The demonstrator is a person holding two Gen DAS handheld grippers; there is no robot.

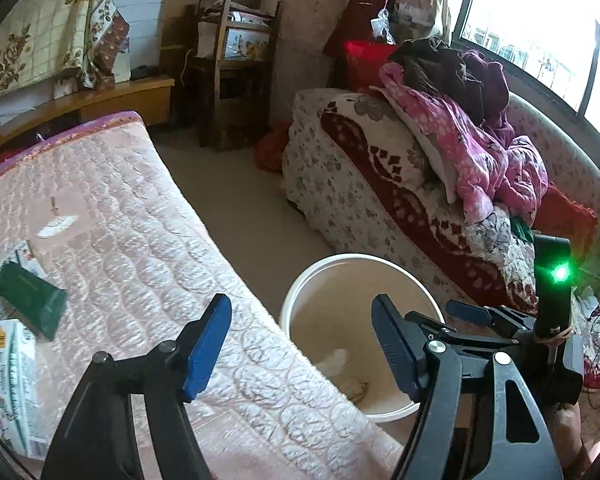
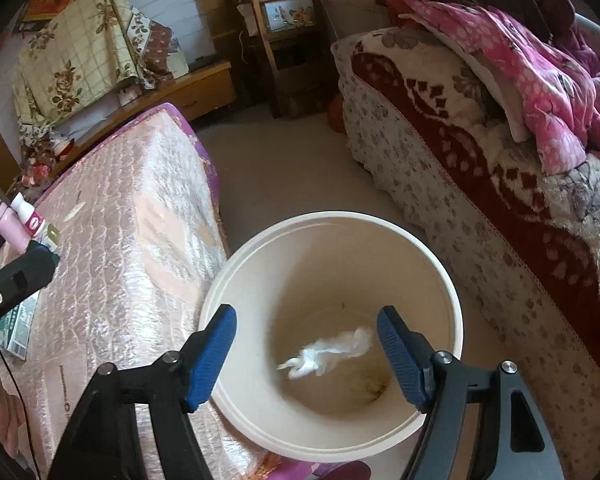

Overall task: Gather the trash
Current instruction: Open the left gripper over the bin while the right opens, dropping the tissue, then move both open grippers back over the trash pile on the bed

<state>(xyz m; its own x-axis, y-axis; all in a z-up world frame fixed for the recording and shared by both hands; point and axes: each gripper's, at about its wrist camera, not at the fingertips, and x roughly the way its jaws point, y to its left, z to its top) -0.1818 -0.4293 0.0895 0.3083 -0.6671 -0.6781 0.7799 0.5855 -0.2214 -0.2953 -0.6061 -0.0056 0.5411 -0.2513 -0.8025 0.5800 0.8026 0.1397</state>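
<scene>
Right gripper [image 2: 306, 354] hangs over the white bucket [image 2: 458, 308], jaws spread, nothing pinched. A white tissue wad [image 2: 328, 354] shows blurred between the blue pads and well below them, inside the bucket; I judge it is dropping or just landed. Brownish scrap [image 2: 376, 388] lies at the bucket bottom.

Left gripper [image 1: 300, 348] jaws also spread, empty, sitting across the edge of the pink quilted mattress [image 1: 132, 240] and the bucket rim.

Step in hand, as I read it: release into the bucket, then go for the next piece. To do it well:
- I keep the right jaws wide until the wad clears the pads, then lift straight so no finger clips the rim.
- The bucket stands tight against the mattress side; a nudge could tip it, so I hold off the near wall.
- Candidates on the mattress: green booklet [image 1: 30, 300], printed carton [image 1: 8, 380], small paper scrap [image 1: 56, 226]. Which of these counts as trash I cannot tell.
- Flat items on soft quilting: I judge they need a low, shallow approach, one pad sliding under an edge, or the jaws will bunch fabric instead.
</scene>
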